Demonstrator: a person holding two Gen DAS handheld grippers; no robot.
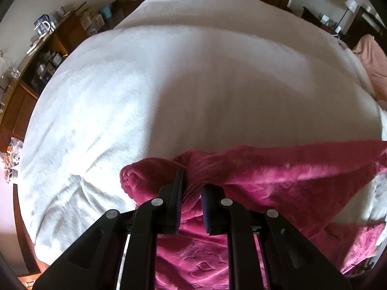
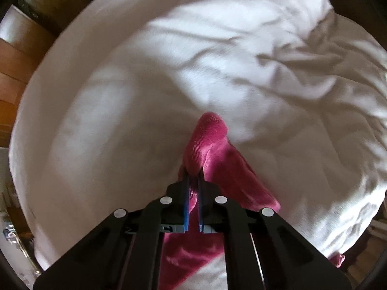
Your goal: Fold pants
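Note:
The pants (image 1: pixel 266 176) are magenta plush fleece, lying across the near part of a white bed (image 1: pixel 169 84). In the left wrist view my left gripper (image 1: pixel 192 180) is shut on a bunched fold of the pants, with fabric bulging to the left of the fingers and stretching away to the right. In the right wrist view my right gripper (image 2: pixel 193 171) is shut on another end of the pants (image 2: pixel 210 140), which pokes up past the fingertips and hangs down to the right below them.
The white bedcover (image 2: pixel 266 60) is rumpled toward the right. A wooden shelf unit (image 1: pixel 36 55) with clutter stands left of the bed. A pink cloth (image 1: pixel 372 58) lies at the bed's far right edge, near a lamp (image 1: pixel 348 7).

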